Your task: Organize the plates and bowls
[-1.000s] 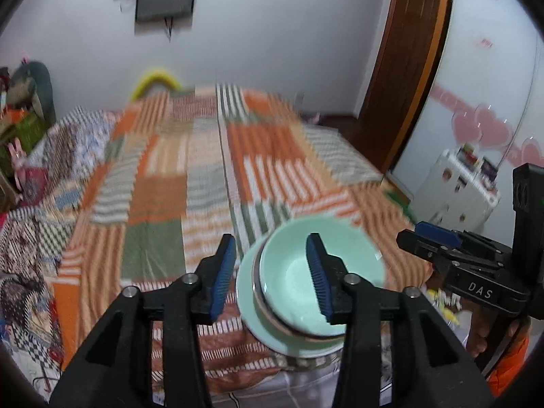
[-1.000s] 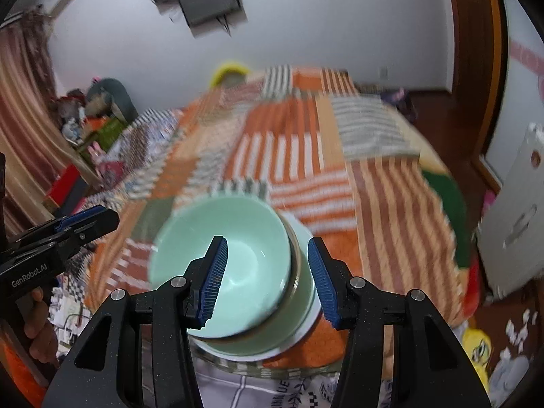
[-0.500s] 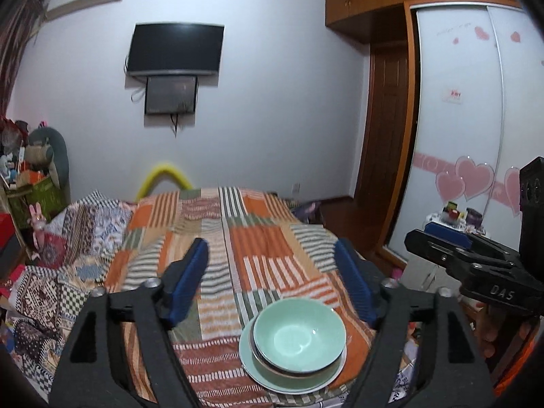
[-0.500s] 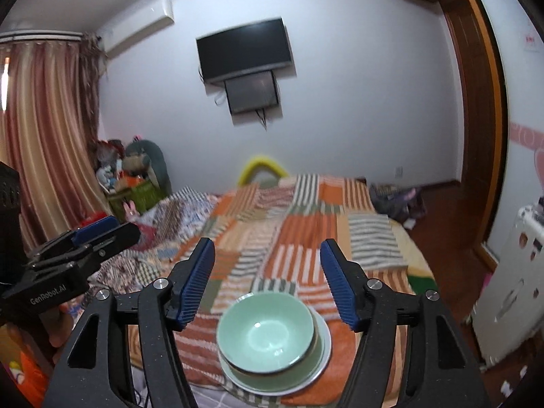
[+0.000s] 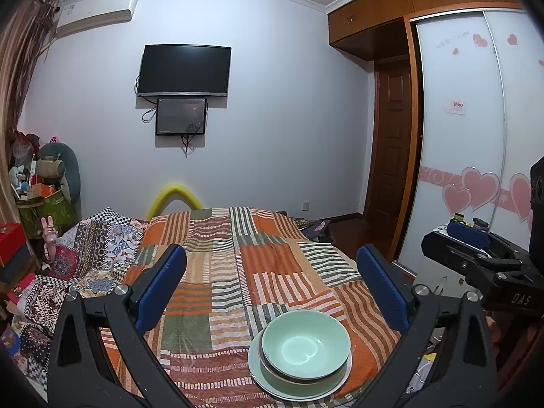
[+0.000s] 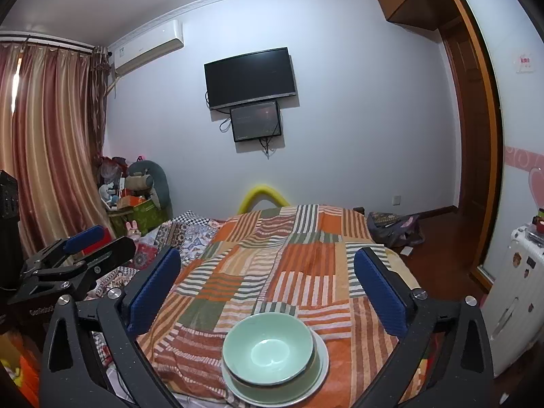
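Observation:
A pale green bowl (image 5: 306, 345) sits stacked in another bowl on a pale green plate (image 5: 272, 382), near the front edge of a striped patchwork bedspread (image 5: 238, 272). The same bowl (image 6: 268, 352) and plate (image 6: 319, 374) show in the right wrist view. My left gripper (image 5: 272, 289) is open and empty, raised well above and behind the stack. My right gripper (image 6: 267, 287) is open and empty too, also held back above the stack. Each gripper shows at the edge of the other's view: the right one (image 5: 476, 258) and the left one (image 6: 74, 258).
The bed fills the middle of the room. A wall TV (image 5: 185, 69) hangs ahead. A wardrobe with heart stickers (image 5: 476, 170) and a white suitcase (image 6: 516, 299) stand right. Curtains (image 6: 44, 142) and piled toys and boxes (image 5: 40, 197) stand left.
Both grippers have pulled up and back from the stacked bowls and opened wider. The bowls and plate have stayed in place on the bed.

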